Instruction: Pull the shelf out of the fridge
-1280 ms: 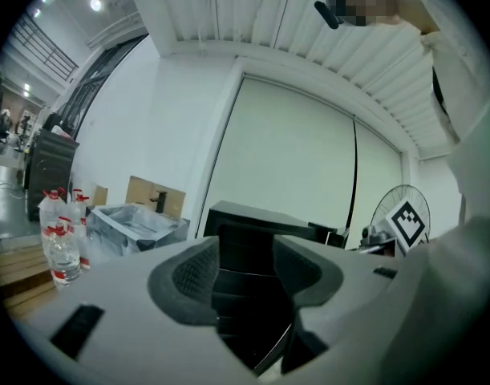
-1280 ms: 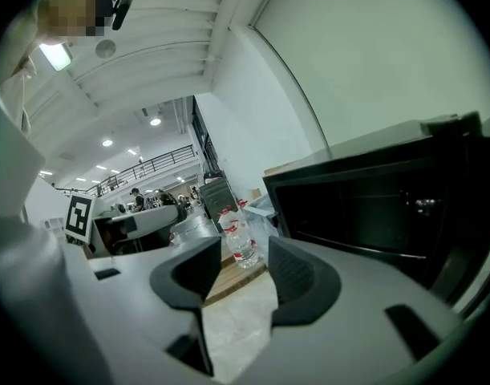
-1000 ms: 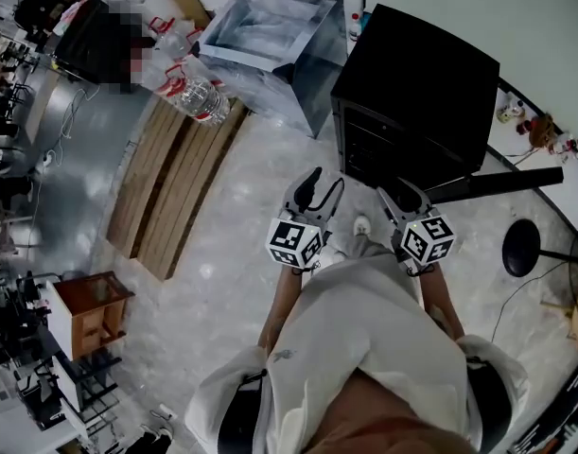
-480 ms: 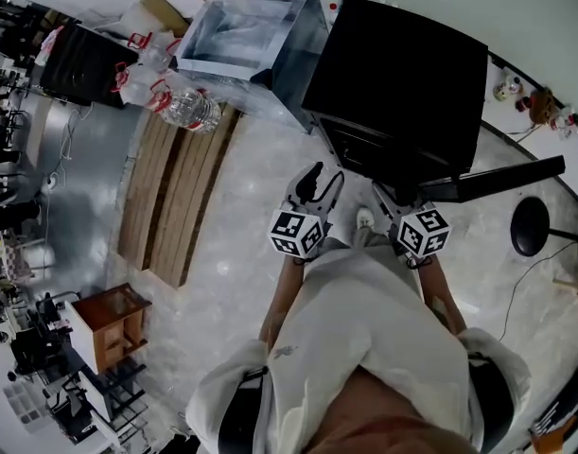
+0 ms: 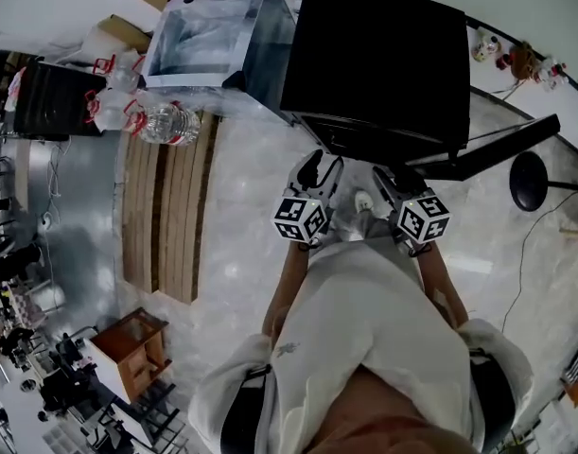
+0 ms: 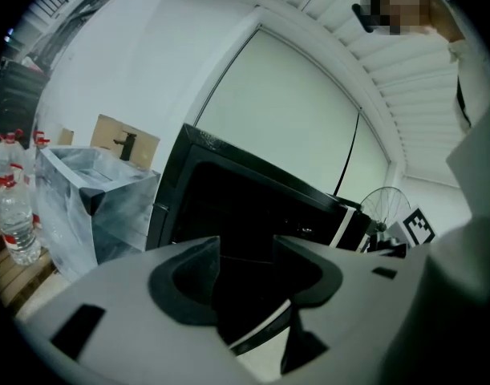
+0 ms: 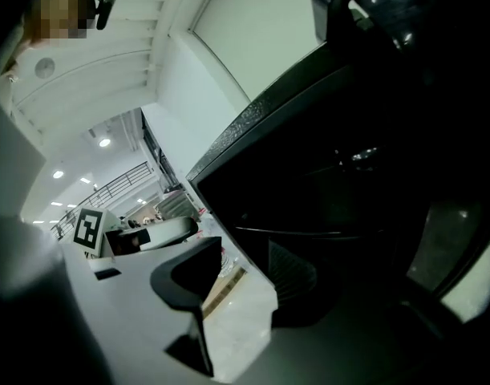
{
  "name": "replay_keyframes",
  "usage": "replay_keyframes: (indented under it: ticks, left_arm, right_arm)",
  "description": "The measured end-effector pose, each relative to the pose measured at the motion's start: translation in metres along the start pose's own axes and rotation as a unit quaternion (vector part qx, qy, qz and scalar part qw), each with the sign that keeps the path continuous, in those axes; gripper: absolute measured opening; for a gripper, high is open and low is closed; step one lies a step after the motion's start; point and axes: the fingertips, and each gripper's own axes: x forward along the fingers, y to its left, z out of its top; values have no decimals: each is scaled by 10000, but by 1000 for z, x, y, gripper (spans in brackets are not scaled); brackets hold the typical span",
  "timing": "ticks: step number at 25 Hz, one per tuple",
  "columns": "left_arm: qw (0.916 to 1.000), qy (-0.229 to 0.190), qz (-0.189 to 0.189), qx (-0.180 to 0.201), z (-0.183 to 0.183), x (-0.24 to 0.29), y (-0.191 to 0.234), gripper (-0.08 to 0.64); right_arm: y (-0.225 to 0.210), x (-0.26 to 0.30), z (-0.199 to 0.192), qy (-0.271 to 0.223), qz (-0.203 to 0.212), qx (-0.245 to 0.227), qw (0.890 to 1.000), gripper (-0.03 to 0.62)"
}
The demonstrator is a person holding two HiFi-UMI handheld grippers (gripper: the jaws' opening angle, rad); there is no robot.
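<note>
The fridge (image 5: 383, 55) stands open on the floor (image 5: 241, 225), its door (image 5: 501, 149) swung right. The shelf (image 7: 301, 233) is inside, a faint rail in the dark. Both tongs hover at the opening, empty: the left tongs (image 5: 317, 170) are apart, having just closed a little, and the right tongs (image 5: 388, 180) are apart. Best go in level, grip the front rail at both sides and pull evenly. Planks (image 5: 166, 206) and bottles (image 5: 166, 123) lie towards the floor's left edge.
</note>
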Motion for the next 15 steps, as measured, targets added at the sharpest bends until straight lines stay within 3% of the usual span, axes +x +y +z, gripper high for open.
replay_keyframes:
  ticks: [6,15]
  left_arm:
    - [9985,135,-436,-303,-11,13,3,206]
    - [9958,221,-705,-550,-24,30,5,219]
  right_arm:
    - [-12,-8,-12,-328,-551,458,9969,178]
    - [-40,-20,-20,-855,-1059,968,9859,173]
